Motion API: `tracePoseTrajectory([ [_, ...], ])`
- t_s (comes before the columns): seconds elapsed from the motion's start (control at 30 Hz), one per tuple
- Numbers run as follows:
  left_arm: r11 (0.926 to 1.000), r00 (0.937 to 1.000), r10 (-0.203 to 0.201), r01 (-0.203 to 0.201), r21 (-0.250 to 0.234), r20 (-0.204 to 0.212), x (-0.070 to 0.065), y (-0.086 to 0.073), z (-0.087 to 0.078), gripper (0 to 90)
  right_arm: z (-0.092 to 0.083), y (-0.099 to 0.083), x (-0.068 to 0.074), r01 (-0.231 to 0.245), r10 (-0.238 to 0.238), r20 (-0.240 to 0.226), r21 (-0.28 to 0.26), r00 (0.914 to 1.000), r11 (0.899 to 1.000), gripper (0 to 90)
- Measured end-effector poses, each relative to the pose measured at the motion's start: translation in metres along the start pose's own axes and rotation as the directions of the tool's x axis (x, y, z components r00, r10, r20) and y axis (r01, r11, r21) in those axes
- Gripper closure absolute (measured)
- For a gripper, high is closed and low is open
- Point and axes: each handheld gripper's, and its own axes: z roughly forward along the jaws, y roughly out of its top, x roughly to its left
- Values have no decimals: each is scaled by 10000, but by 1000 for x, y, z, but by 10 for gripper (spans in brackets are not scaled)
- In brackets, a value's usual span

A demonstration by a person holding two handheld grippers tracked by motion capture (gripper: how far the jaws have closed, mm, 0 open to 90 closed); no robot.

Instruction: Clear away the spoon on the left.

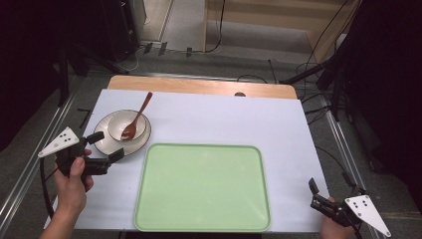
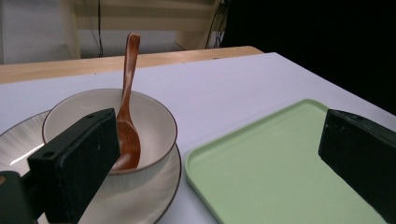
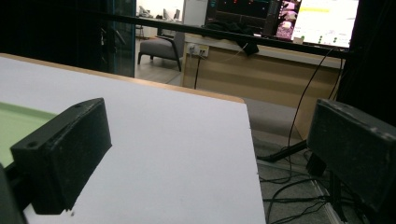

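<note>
- A wooden tabletop (image 1: 199,85) carries a white sheet (image 1: 224,122) that leaves a strip of wood bare at the far edge.
- Grey floor (image 1: 184,25) lies beyond, in the upper middle of the high view.
- Black cables (image 1: 308,64) trail across the floor at upper right.
- In the right gripper view, a grey chair (image 3: 161,49) stands at upper centre, with lit screens (image 3: 327,18) at upper right above a pale wooden counter (image 3: 261,70).
- The sides of the room are dark.
</note>
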Motion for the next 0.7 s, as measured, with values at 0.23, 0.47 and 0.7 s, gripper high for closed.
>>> tracePoseTrajectory([
  [0.23, 9997, 9997, -124, 120, 212, 201, 11, 19, 30, 0, 0, 0, 0, -22, 22, -15, -1, 10000, 10000, 0],
  [0.47, 9987, 9992, -110, 91, 498, 391, 17, 30, 53, 0, 0, 0, 0, -20, 19, -35, -10, 10000, 10000, 0],
  [0.7, 9980, 9956, -474, 439, 446, 809, 29, 41, 72, 0, 0, 0, 0, 22, -22, -53, -21, 10000, 10000, 0],
])
